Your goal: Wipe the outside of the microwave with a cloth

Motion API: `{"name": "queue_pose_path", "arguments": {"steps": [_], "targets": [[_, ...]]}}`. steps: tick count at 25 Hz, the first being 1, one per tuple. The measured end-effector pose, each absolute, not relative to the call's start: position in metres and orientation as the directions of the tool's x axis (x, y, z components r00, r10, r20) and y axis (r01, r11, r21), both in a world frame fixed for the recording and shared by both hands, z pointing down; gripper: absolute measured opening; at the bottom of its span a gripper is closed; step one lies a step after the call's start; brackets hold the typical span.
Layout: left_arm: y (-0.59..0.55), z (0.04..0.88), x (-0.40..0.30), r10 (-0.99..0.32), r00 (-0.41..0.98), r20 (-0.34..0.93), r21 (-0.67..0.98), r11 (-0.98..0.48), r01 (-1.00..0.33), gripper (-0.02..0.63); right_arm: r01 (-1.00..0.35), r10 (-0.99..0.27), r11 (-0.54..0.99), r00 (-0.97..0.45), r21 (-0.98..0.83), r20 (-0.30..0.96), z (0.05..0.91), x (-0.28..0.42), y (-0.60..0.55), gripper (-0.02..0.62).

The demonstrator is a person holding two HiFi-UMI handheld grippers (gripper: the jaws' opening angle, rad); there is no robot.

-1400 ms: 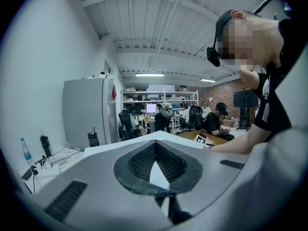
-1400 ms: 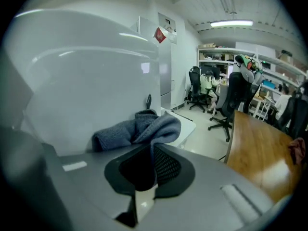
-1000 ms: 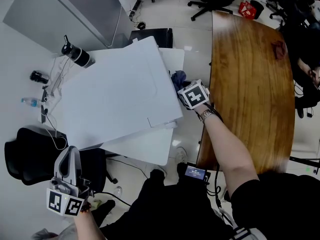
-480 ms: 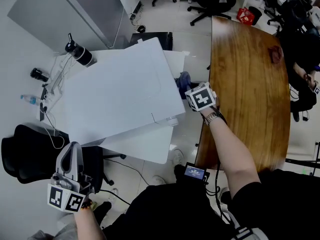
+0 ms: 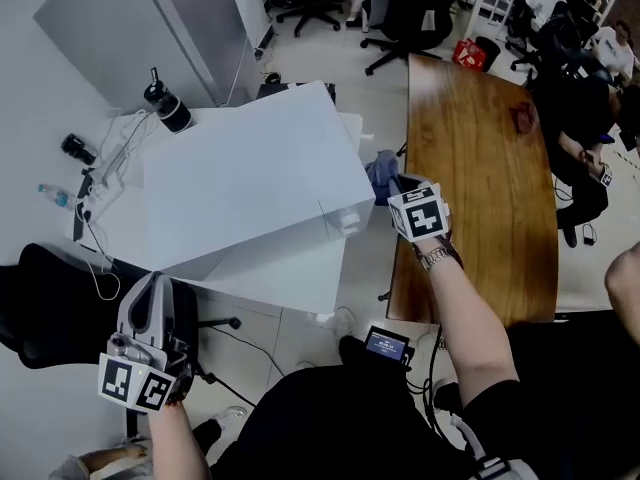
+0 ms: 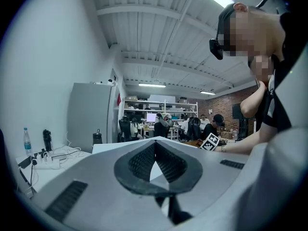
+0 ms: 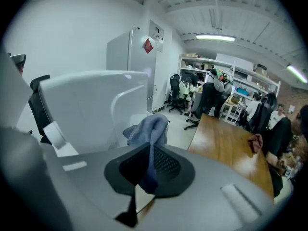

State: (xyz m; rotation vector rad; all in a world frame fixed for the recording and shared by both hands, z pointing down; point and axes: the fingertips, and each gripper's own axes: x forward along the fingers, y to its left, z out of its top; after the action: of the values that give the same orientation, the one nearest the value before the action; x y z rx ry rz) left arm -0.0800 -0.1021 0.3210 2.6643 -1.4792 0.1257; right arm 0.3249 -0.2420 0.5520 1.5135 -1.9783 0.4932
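Flask [image 5: 168, 110], cables [image 5: 118, 140] L of microwave [image 5: 250, 178]; wood table [image 5: 480, 168] R

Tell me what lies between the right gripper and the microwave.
Only the blue cloth, pinched in the right gripper and sticking out toward the microwave; the right gripper view shows it.

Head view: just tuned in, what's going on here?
A person holds a gripper in each hand. The right gripper is shut on a blue cloth, held beside the white microwave on the side facing the wooden table. Whether the cloth touches the panel isn't clear. The left gripper is shut and empty, low and away from the microwave.
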Motion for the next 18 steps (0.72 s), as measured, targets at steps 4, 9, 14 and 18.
{"name": "queue_pose_path", "arguments": {"steps": [4,9,14,18], "targets": [[-0.079,0.319,-0.095,-0.835,0.543,0.084,0.053,-0.540,-0.840,0.003,-0.964,-0.778,0.242,-0.125,0.110,0.615,0.516,0.324,-0.202,0.018],[-0.051,0.323,-0.108,-0.825,0.563,0.054,0.078,-0.558,-0.826,0.003,-0.964,-0.824,0.214,-0.092,0.156,0.559,0.473,0.311,-0.149,0.018],[-0.026,0.334,-0.126,-0.823,0.566,0.056,0.094,-0.560,-0.823,0.003,-0.956,-0.859,0.247,-0.139,0.161,0.494,0.438,0.261,-0.104,0.018],[-0.008,0.339,-0.141,-0.821,0.568,0.060,0.090,-0.562,-0.822,0.003,-0.940,-0.874,0.309,-0.220,0.145,0.433,0.419,0.200,-0.078,0.018]]}}
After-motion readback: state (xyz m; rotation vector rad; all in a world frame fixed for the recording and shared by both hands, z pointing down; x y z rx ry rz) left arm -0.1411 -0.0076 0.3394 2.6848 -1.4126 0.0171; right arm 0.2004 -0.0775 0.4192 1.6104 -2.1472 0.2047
